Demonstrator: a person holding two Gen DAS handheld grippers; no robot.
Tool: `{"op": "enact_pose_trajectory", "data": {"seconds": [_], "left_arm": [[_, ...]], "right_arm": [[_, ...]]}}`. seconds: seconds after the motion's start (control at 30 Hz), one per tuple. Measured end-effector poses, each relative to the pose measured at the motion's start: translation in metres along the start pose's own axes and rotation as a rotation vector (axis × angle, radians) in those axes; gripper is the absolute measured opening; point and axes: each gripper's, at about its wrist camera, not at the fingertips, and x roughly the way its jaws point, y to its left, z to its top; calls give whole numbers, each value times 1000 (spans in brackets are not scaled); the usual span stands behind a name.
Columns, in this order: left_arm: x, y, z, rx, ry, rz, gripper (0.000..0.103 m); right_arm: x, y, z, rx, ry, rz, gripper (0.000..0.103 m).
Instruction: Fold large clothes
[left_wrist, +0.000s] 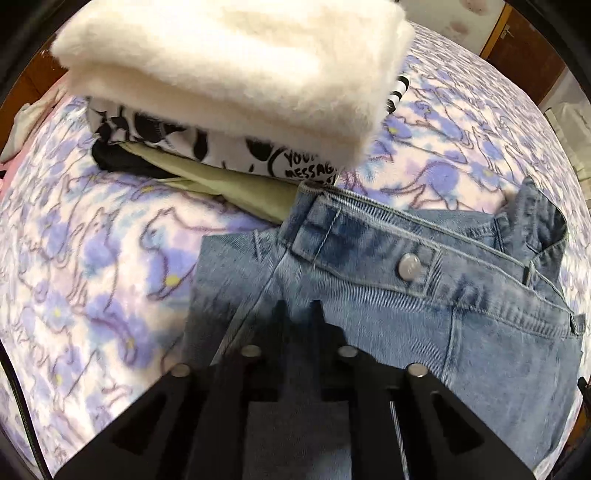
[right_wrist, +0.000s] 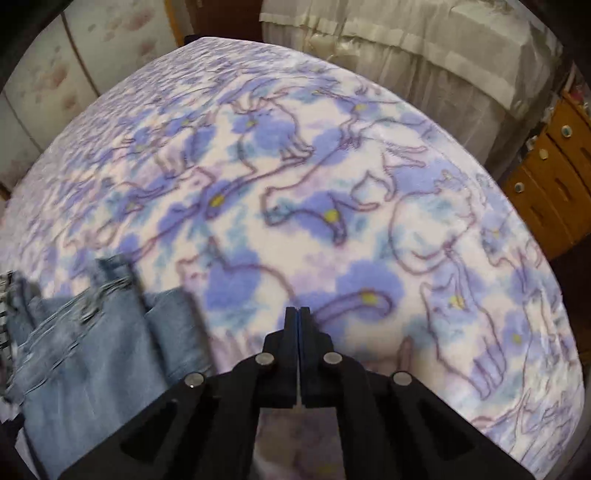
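My working surface is a bed covered by a fleece blanket (right_wrist: 332, 177) printed with purple cats and blue flowers; it fills most of both wrist views. Beyond its far edge I see a pale wardrobe (right_wrist: 44, 85) on the left, cream curtains (right_wrist: 424, 48) behind, and a wooden chest of drawers (right_wrist: 554, 177) with round knobs on the right.

The blue jeans (left_wrist: 424, 295) lie on the blanket, waistband and metal button (left_wrist: 409, 266) facing up. My left gripper (left_wrist: 299, 314) is over the denim below the waistband, its fingers narrowly apart with denim showing in the gap; I cannot tell whether they pinch the cloth. Just beyond the waistband sits a stack of folded clothes: a fluffy white sweater (left_wrist: 236, 66) on top, a black-and-white printed garment (left_wrist: 221, 147) under it, then an olive one (left_wrist: 236, 184).

My right gripper (right_wrist: 298, 314) hangs above bare blanket with its fingers pressed together on nothing, the jeans off to its left.
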Motion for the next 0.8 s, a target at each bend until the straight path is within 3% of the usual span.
{"op": "enact_pose_trajectory", "data": {"seconds": [0.17, 0.3, 0.47, 0.8], "left_arm": [[-32, 5, -24, 0, 5, -15, 16], [-62, 11, -52, -29, -29, -41, 53], [-80, 27, -85, -84, -11, -73, 55], [-71, 77, -128, -307, 90, -208, 76]], "right_arm": [[-29, 23, -15, -63, 2, 67, 0], [-48, 45, -29, -102, 4, 123, 1], [-57, 78, -55, -191, 3, 206, 1], [-64, 135, -101, -228, 100, 343, 1]]}}
